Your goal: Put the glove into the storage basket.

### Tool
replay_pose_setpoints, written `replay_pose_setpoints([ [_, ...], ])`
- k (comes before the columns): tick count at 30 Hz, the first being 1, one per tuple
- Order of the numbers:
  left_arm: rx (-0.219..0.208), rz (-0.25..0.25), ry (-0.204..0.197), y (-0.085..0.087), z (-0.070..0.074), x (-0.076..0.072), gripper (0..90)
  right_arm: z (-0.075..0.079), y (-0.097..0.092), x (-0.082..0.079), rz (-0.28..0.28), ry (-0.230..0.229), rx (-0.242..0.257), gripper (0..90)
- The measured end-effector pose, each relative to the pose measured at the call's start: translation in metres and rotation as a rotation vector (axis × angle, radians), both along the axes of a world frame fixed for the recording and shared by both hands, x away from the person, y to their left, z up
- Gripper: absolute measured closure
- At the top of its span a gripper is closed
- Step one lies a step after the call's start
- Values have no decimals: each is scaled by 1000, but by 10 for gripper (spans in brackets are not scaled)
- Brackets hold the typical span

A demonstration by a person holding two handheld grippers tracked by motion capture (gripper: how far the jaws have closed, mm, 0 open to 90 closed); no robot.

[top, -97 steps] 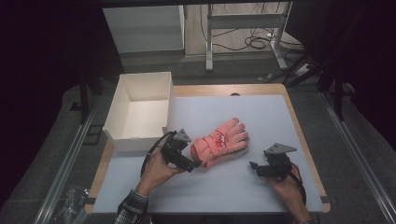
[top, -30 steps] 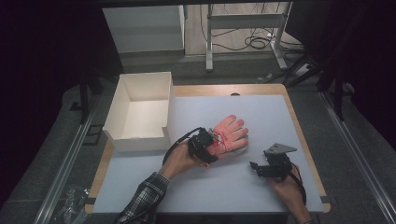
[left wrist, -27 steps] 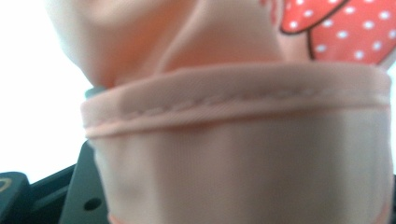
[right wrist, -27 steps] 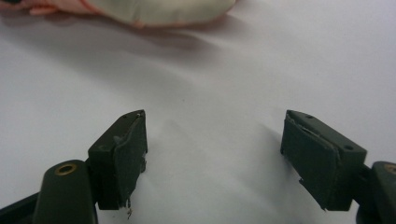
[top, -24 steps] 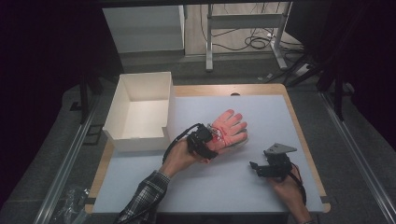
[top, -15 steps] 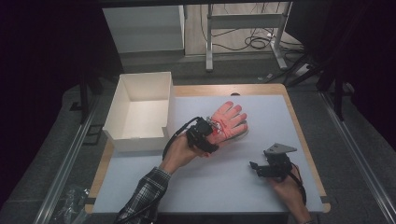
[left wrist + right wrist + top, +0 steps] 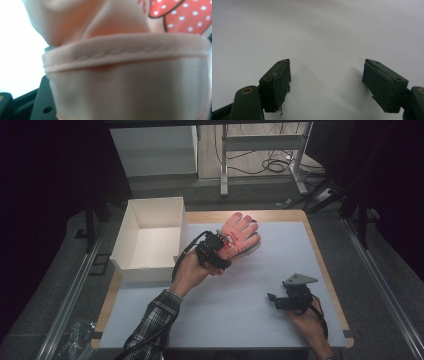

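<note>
A pink glove [image 7: 242,232] with a red polka-dot bow print is held up off the pale mat [image 7: 235,305], its fingers pointing away from me. My left gripper [image 7: 223,247] is shut on the glove's cuff. In the left gripper view the cuff hem [image 7: 125,52] lies right in front of the camera and hides the jaws. My right gripper [image 7: 272,299] rests low over the mat at the right front. In the right gripper view its jaws stand wide apart, the right gripper [image 7: 327,77] open with nothing between its fingers.
An open white box [image 7: 131,237] stands at the table's left, close beside the lifted glove. The wooden table edge [image 7: 325,270] runs along the right. Metal frame legs [image 7: 224,165] and cables lie on the floor beyond the table.
My left gripper closed on the glove's cuff and lifted it, carrying it up and toward the far side near the box. The right gripper has stayed still.
</note>
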State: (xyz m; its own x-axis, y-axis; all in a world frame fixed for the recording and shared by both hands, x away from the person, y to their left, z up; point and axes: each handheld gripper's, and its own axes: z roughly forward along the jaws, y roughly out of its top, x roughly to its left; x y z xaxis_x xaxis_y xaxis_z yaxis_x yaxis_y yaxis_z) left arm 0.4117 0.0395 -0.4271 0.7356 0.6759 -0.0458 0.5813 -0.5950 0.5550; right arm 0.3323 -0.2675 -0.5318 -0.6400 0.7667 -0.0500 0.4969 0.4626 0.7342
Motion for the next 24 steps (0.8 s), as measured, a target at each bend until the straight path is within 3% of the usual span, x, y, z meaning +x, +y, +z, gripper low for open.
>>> replay_pose_setpoints([
  [13,3,116,-22,25,38,18,382,0,0,0,0,-1,0,230],
  [24,7,249,-52,68,62,28,380,0,0,0,-1,0,2,230],
])
